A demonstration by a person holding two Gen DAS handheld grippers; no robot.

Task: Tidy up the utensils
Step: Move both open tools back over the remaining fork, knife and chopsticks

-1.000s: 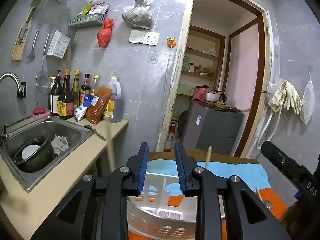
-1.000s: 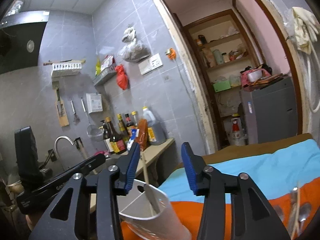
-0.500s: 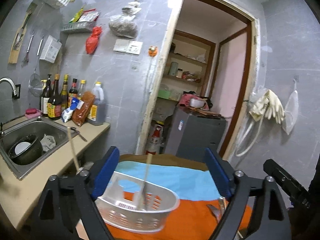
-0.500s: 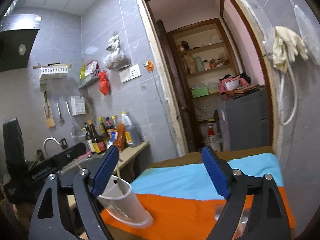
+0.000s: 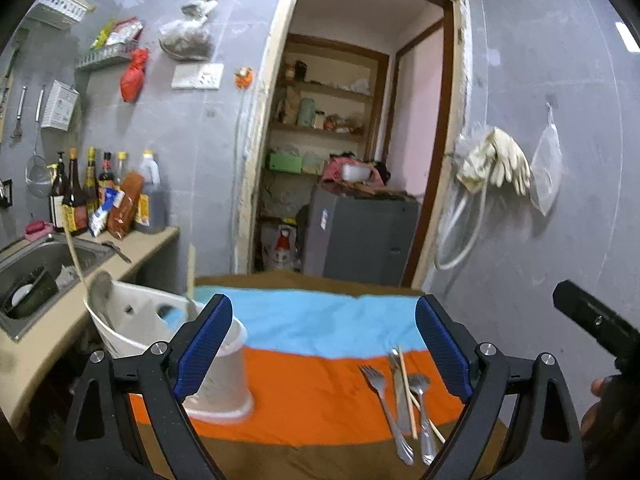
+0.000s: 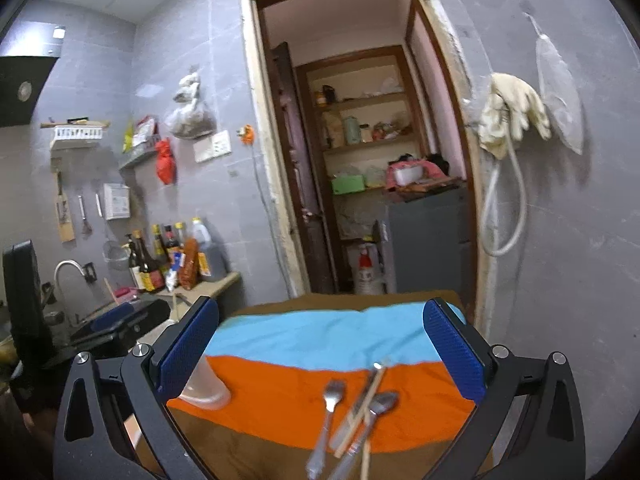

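On the orange-and-blue cloth (image 5: 304, 392), at about five o'clock in the left wrist view, found a fork (image 5: 383, 402), a knife (image 5: 400, 396), a spoon (image 5: 422, 404) and a loose pair of chopsticks (image 5: 407, 394) lying together, overlapping. Saw the white utensil holder (image 5: 128, 328) standing upright at eight o'clock, partly behind one finger, with two sticks (image 5: 191, 276) poking out of it. Found the left gripper (image 5: 322, 312) spread wide, jaws just having been opening, pads pressing on nothing and only cloth between them. Found the right gripper (image 6: 322, 316) likewise wide apart, jaws just having been opening, gripping nothing, with the cutlery blurred at six o'clock below it and the holder's base at eight o'clock.
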